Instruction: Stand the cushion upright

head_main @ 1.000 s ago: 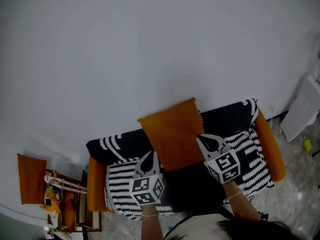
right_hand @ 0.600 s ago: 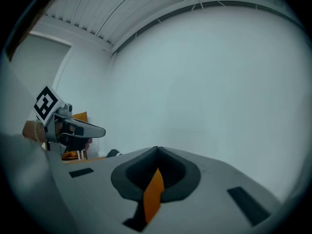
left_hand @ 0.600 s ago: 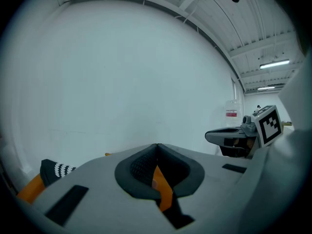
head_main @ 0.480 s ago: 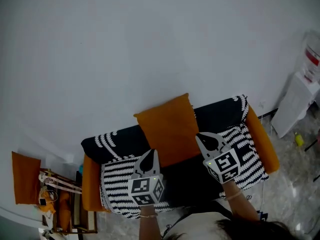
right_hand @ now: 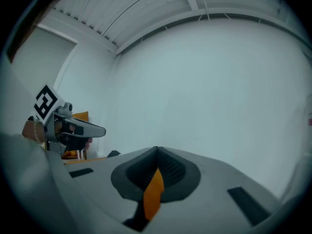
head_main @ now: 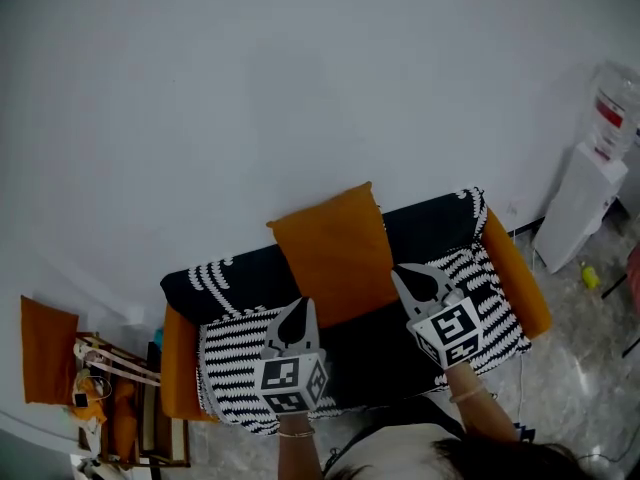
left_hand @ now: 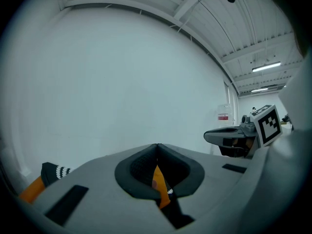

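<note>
On the sofa (head_main: 520, 288), propped against the backrest and the white wall (head_main: 300, 88), the orange cushion (head_main: 330, 253) stands on its bottom edge and leans back a bit, with the black-and-white throw (head_main: 235, 363) under it. To me the job looks basically done. Handling-wise I'd guess it's light, squishy and floppy, with woven fabric that isn't slippery. Nothing breakable here. The only real worry is the base sliding forward on the throw so it slumps. If it needs a nudge, I'd pinch a fold at the two top corners or along the side seams, since grabbing the fat middle just squashes the filling. As for pose, the person holds both tools out in front, pointing roughly level toward the backrest. From the head view, the left gripper (head_main: 298, 308) lines up near the cushion's lower left corner and the right gripper (head_main: 420, 280) sits just off its right edge. I can't tell if either one touches it. Both pairs of jaws are pressed together at the tips. Each gripper view shows only a sliver of orange through the slot below the tips, which I read as the cushion showing behind, not fabric caught in them.
</note>
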The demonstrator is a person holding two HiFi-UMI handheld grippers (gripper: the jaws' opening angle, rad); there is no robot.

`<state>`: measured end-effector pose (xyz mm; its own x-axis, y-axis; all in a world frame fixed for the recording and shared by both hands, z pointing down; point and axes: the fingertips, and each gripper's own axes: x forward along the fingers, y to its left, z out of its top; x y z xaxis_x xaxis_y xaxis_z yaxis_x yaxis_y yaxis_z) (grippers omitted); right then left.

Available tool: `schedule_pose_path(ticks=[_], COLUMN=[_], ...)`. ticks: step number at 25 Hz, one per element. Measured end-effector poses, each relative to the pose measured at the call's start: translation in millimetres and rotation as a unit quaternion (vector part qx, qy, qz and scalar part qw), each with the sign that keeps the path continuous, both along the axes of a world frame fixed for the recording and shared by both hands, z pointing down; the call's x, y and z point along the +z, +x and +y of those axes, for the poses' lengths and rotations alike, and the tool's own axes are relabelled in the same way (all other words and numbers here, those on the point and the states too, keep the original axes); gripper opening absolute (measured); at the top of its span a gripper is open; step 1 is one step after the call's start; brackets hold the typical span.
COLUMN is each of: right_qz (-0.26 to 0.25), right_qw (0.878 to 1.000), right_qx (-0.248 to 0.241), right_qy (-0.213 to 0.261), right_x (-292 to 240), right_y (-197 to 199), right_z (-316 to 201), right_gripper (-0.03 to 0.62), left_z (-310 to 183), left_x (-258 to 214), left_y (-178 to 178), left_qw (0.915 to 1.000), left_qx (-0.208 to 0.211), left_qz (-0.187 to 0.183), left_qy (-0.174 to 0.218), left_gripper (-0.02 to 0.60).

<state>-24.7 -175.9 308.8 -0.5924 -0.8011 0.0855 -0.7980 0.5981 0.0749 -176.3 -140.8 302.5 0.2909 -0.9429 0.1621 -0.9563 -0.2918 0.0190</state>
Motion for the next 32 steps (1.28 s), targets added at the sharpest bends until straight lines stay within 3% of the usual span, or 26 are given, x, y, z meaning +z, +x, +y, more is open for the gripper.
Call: schedule_pose_path(ticks=[15,32], right_qz=[-0.007,0.006], right_qw=[1.000,1.000], right_qx=[0.026,0.026], right_qy=[-0.005,-0.014], right_x=[-2,2], right_y=[6,-14], right_z=[55,75], right_gripper=[0.008,0.006], left_z=[52,77], left_x=[2,18], left_y=[-3,-25], left_qw=[0.9998,0.9990], left_qx=[0.009,0.006], left_qz=[0.017,0.045], left_qy=[0.008,-0.008], left_gripper=[0.020,0.020])
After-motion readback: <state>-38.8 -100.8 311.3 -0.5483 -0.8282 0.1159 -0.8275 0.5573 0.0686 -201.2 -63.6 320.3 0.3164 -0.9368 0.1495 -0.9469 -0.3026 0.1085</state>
